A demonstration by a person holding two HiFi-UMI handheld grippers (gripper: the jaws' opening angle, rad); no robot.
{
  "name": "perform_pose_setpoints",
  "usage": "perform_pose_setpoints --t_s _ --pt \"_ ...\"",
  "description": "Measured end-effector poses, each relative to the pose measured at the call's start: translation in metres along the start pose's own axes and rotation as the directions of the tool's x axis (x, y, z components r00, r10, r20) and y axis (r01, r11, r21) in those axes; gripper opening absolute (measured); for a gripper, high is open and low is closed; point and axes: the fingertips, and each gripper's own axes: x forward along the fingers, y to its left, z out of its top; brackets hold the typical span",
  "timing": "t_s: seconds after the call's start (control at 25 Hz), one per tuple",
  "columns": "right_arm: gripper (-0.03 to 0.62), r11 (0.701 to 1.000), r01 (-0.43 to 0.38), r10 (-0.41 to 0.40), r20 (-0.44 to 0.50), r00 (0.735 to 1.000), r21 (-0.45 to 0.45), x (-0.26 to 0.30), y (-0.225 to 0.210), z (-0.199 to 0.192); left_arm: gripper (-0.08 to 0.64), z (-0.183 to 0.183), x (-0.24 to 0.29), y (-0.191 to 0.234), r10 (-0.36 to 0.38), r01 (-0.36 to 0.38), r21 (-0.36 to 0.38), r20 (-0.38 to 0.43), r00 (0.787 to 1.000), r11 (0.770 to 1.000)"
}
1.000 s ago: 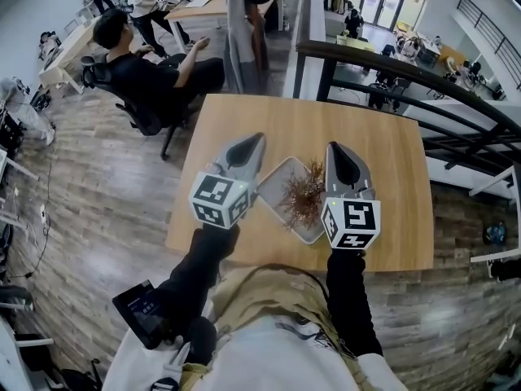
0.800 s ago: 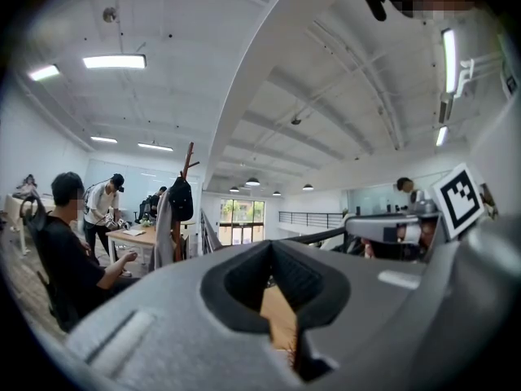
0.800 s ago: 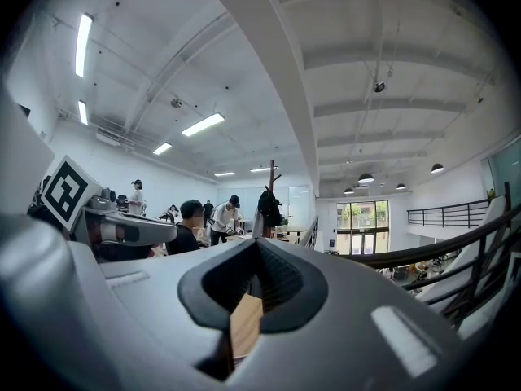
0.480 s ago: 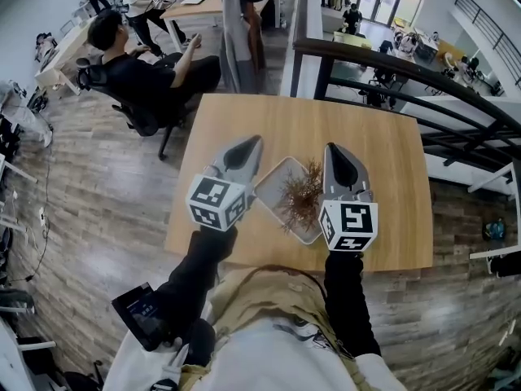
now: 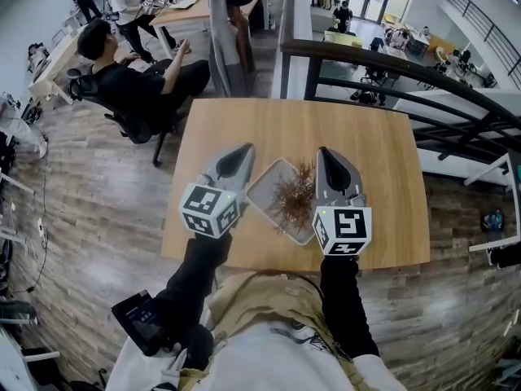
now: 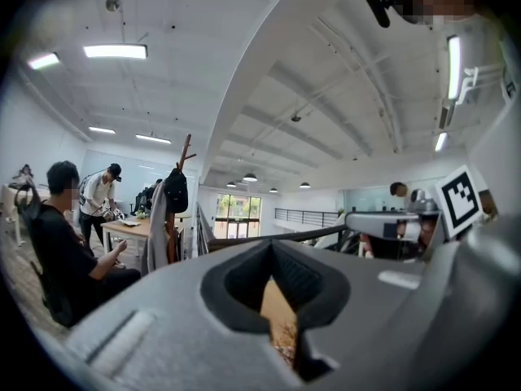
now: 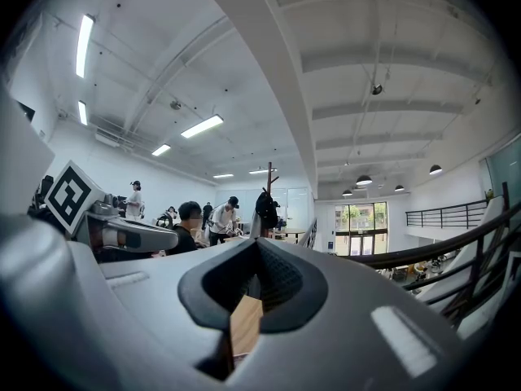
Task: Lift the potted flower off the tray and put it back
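A light wooden bench (image 5: 370, 149) stands on a floor (image 5: 89, 218) of grey-brown planks. Its far edge lies near a black railing (image 5: 383, 59) that sweeps across a bright, open office. Toward the near edge of the bench a pale tray (image 5: 266, 184) with rounded corners lies turned cornerwise. The potted flower (image 5: 291, 199) sits on the right part of the tray as a tuft of dry brown sprigs. The pot is buried under them, so its shape cannot be made out.

The left tongs (image 5: 243, 148) hover level just left of the tray, and the right tongs (image 5: 323, 150) hover just beside the sprigs on the right, so tray and plant lie between the two. Each gripper view shows its jaws pressed together on nothing, with only a sliver of bench top visible through the notch behind them.

Beyond the bench's left corner a seated person (image 5: 134, 80) in black leans back in a wheeled office chair. Farther off are desks (image 5: 191, 5) with people standing at them, and a grey coat (image 5: 221, 43) hangs from a stand. The gripper views show a white ceiling with strip lights (image 6: 114, 51). A dark handheld device (image 5: 140, 322) shows low at the wearer's left side.
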Motion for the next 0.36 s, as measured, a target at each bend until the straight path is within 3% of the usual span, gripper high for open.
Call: perform_pose_setpoints --t_s 0.36 --pt "0.003 1.0 0.005 -0.005 -0.005 1.0 -0.002 -0.002 0.0003 0.0031 0.002 -0.0011 -0.0005 -0.002 -0.012 0.012 -0.004 -0.016 1.0 1.0"
